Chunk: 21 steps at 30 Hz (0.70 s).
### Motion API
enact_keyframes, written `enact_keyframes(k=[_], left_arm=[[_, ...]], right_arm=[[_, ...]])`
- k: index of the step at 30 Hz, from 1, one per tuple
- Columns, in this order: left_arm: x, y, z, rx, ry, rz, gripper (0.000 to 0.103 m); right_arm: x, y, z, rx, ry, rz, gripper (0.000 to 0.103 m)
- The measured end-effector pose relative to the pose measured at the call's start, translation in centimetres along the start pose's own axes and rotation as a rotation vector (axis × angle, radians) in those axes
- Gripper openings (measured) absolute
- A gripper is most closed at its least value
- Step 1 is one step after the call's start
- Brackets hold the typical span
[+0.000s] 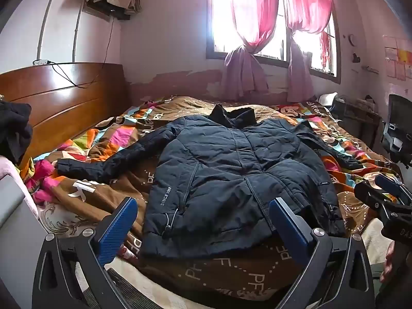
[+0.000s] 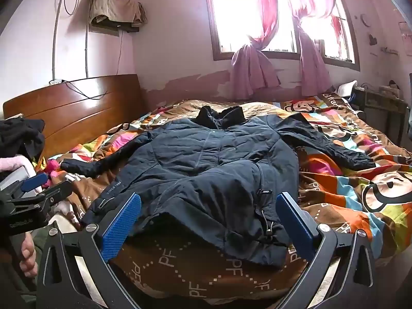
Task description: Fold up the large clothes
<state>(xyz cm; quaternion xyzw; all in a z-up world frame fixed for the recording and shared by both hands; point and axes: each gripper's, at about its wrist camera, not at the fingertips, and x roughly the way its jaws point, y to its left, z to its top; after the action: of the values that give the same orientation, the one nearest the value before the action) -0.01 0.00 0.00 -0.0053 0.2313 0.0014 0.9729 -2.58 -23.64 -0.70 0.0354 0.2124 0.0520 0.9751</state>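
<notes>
The jacket [image 1: 231, 170] lies spread front-up on the bed [image 1: 206, 275], long axis running from hem at lower centre to collar at upper centre. Both tongs, left [image 1: 203, 228] and right [image 2: 208, 222], hang released and empty just short of the hem, about equally near.

A matt, quilted dark-blue jacket [image 1: 231, 175] of soft padded cloth lay on a printed cloth quilt [image 1: 219, 273]. The wooden headboard [image 1: 64, 95] shone glossy. Both grippers' fingers [image 2: 121, 226] bore ribbed blue pads on black frames.
</notes>
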Motion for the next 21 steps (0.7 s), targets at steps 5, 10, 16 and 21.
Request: enact_keyframes(k=[5,10,16,21], left_arm=[[0.04,0.01,-0.01,0.000,0.000,-0.001,0.103],[0.01,-0.01,0.02,0.001,-0.002,0.001,0.103],[-0.01,-0.01,0.01,0.003,-0.004,0.000,0.103],[-0.01,-0.02,0.01,0.003,-0.004,-0.001,0.103]], right_arm=[[-0.06,0.01,-0.02,-0.001,0.002,-0.003,0.102],[-0.15,-0.02,-0.06,0.000,-0.004,0.001,0.102],[-0.06,0.00,-0.07,0.000,-0.004,0.001,0.102],[-0.05,-0.01,-0.08,0.001,-0.004,0.002,0.102]])
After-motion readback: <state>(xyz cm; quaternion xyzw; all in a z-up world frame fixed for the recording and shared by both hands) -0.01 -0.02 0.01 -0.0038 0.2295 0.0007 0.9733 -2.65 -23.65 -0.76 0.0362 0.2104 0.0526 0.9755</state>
